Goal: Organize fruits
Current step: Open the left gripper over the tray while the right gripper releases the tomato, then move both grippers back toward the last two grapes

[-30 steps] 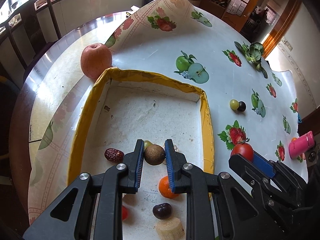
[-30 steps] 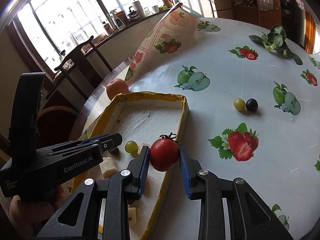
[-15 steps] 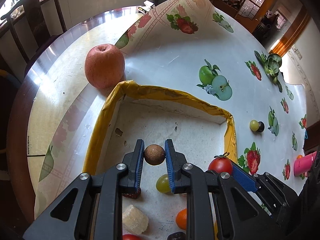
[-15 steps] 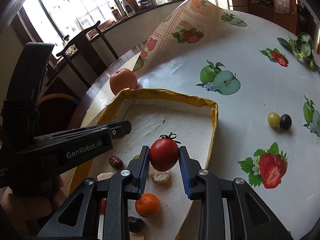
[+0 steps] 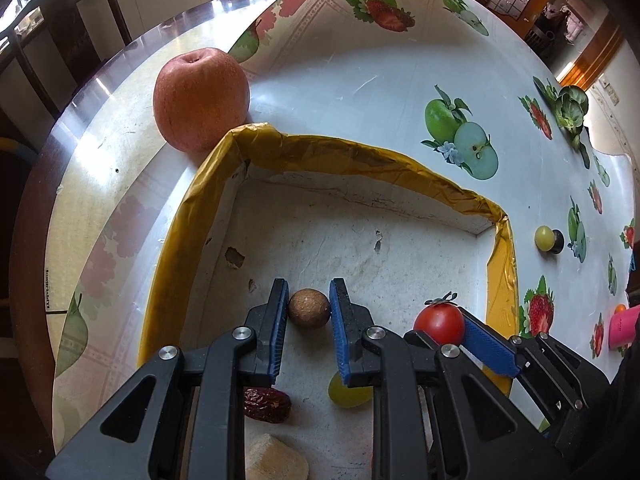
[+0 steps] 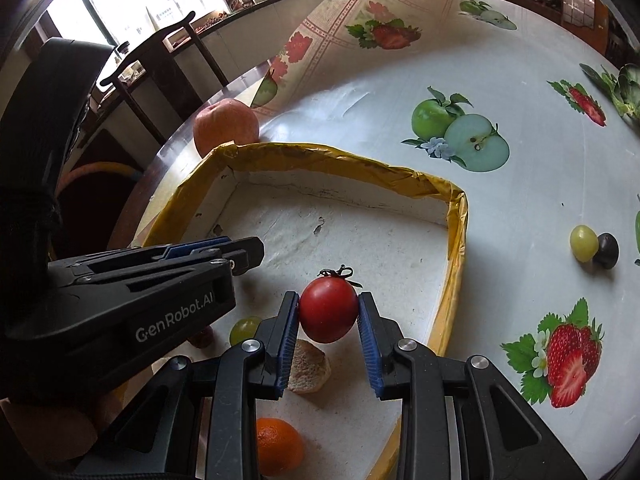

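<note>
My left gripper (image 5: pixel 308 312) is shut on a small brown round fruit (image 5: pixel 309 313) and holds it over the white floor of the yellow-rimmed box (image 5: pixel 352 156). My right gripper (image 6: pixel 328 312) is shut on a red tomato (image 6: pixel 328 310) with a green stem, over the box (image 6: pixel 456 216) near its right wall. The tomato also shows in the left wrist view (image 5: pixel 439 323). In the box lie a red date (image 5: pixel 267 404), a green grape (image 5: pixel 347 393), a pale chunk (image 6: pixel 309 366) and an orange (image 6: pixel 278 446).
A large apple (image 5: pixel 200 94) stands outside the box's far left corner. A yellow grape (image 5: pixel 544 237) and a dark grape (image 5: pixel 557 237) lie on the fruit-print tablecloth to the right. A pink object (image 5: pixel 621 326) is at the right edge. A green vegetable (image 5: pixel 572 110) lies far right.
Both grippers have moved forward over the box toward its far end, each still holding its fruit. The apple and the far wall look closer.
</note>
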`<action>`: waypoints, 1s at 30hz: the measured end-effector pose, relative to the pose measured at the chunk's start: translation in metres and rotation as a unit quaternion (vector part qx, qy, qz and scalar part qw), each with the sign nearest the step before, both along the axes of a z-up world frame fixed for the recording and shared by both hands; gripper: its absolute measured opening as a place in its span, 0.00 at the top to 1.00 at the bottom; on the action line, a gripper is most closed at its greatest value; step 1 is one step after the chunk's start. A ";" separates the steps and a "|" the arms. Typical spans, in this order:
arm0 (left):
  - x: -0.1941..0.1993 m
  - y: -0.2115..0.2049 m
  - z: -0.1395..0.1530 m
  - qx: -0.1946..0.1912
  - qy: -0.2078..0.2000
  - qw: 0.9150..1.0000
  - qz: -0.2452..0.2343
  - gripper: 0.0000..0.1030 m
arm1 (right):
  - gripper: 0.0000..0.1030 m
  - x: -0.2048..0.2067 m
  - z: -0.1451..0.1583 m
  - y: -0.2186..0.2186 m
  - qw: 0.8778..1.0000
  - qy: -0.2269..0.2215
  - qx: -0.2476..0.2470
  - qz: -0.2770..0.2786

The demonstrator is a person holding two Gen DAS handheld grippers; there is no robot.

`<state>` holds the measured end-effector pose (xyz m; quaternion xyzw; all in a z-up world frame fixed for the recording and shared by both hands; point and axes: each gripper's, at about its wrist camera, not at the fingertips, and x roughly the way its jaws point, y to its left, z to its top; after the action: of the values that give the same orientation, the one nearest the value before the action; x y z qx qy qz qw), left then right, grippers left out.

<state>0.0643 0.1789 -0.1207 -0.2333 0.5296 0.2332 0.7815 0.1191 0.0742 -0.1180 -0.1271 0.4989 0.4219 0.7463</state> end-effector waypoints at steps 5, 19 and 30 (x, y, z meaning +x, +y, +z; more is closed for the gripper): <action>-0.001 -0.001 0.002 0.010 0.010 1.000 0.010 0.57 | 0.70 -0.002 0.001 0.002 1.000 -0.006 -0.006 0.008; -0.015 -0.005 0.029 0.022 -0.014 0.999 0.019 0.47 | 0.49 -0.003 0.030 -0.030 0.999 -0.018 0.019 -0.020; -0.012 -0.030 0.045 0.021 -0.028 0.999 0.001 0.47 | 0.49 0.005 0.049 -0.079 0.997 -0.025 0.033 -0.066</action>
<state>0.0525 0.1488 -0.0754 -0.2239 0.5018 0.2387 0.8007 0.1245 -0.0048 -0.0687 -0.0792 0.4733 0.3846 0.7885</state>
